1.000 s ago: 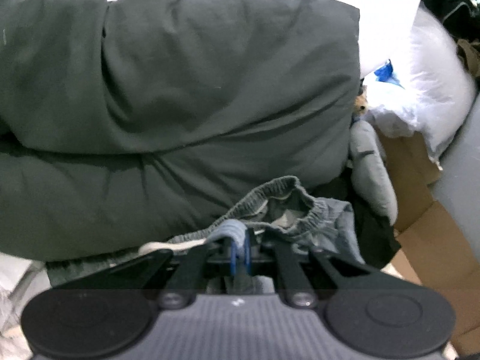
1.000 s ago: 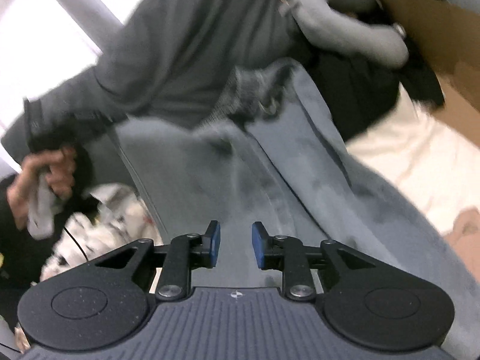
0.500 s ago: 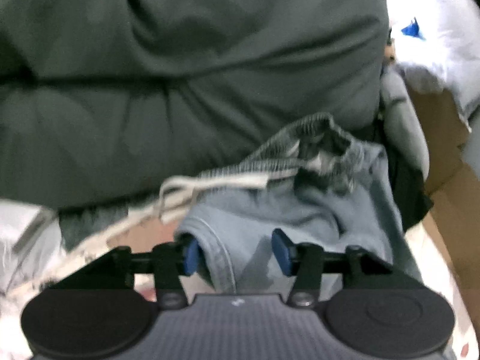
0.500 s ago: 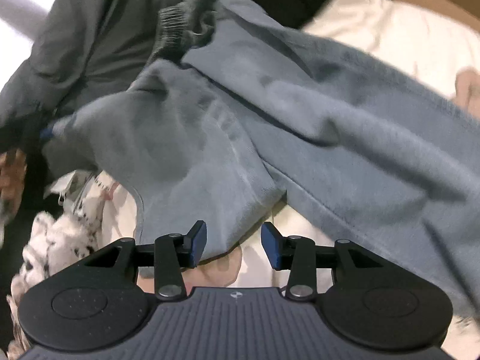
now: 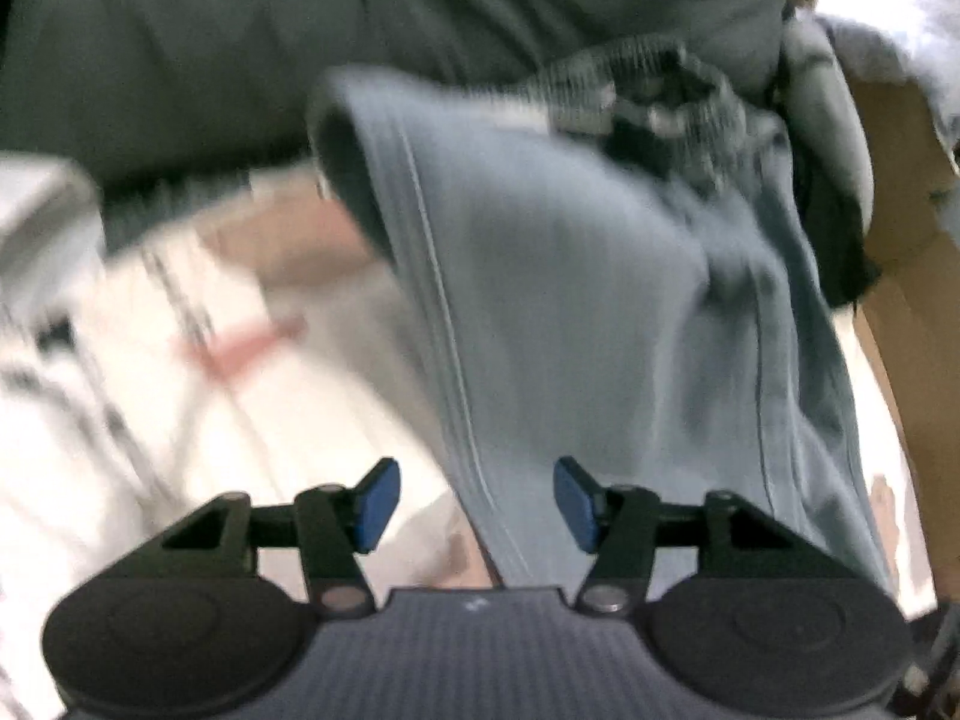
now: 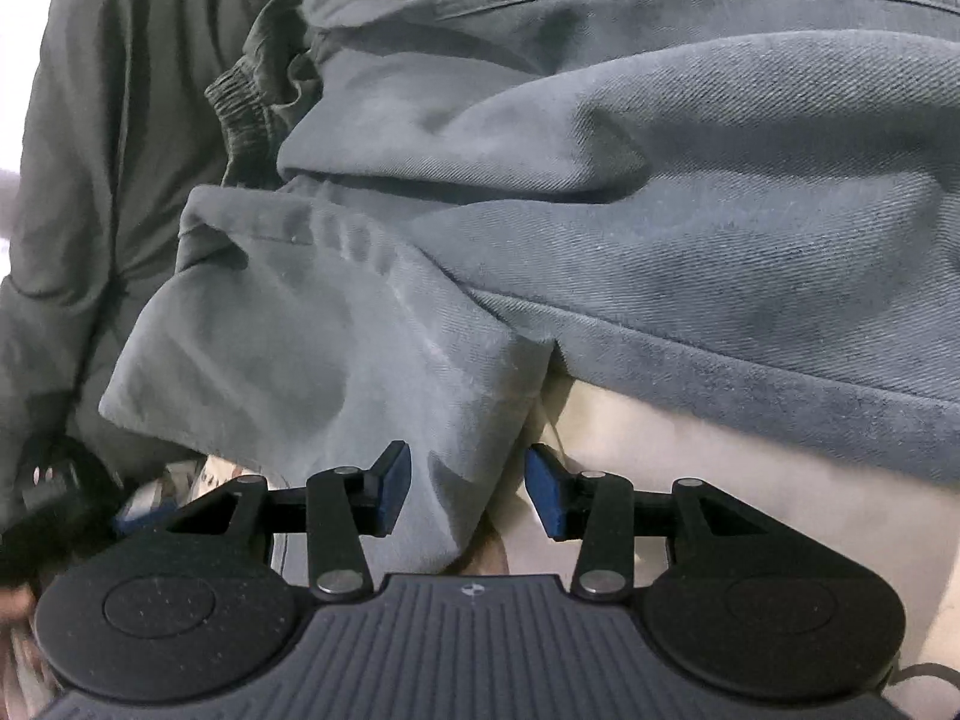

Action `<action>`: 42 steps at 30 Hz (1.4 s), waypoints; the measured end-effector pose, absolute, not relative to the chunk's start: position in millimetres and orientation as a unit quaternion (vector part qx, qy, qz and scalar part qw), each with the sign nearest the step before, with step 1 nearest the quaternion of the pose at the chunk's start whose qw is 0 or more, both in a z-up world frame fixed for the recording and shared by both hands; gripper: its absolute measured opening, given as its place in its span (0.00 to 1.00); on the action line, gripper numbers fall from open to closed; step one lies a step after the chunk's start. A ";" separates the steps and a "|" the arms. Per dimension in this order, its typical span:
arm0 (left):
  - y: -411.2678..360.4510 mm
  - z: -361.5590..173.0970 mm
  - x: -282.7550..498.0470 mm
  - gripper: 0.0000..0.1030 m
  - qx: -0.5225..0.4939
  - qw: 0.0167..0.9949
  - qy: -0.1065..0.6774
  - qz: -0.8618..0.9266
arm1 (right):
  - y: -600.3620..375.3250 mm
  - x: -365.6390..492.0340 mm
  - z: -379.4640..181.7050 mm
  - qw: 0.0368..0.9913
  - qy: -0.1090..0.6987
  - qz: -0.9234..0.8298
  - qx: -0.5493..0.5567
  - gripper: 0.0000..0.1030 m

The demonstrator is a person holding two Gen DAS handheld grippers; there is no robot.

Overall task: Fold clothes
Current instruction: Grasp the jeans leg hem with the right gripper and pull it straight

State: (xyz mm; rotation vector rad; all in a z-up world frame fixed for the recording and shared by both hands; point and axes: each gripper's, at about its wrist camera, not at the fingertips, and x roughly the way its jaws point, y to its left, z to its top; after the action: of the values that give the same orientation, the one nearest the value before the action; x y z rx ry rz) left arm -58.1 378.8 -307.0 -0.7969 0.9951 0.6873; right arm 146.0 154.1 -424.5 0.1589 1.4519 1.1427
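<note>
Dim, blurred — fisheye-warped edges

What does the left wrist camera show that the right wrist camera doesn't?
Only the left wrist view shows brown cardboard at the right edge and white printed fabric at lower left. Only the right wrist view shows a plain cream surface under the cloth. Both show the blue-grey trousers with their gathered waistband, a dark grey cushion, and open jaws over the cloth.

Dark grey duvet (image 5: pixel 420 30) behind; cream sheet (image 6: pixel 690 480) below.
</note>
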 end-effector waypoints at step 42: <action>176.3 -307.0 6.4 0.03 -0.322 0.733 0.594 -0.082 | 18.8 183.4 -322.5 0.600 0.611 0.481 -0.189 0.04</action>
State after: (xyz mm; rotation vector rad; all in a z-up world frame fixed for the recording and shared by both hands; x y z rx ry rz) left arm 6.4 176.3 -307.0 -0.7080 1.3061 -0.1803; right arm 183.4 18.8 -322.5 -0.4373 1.4166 1.1144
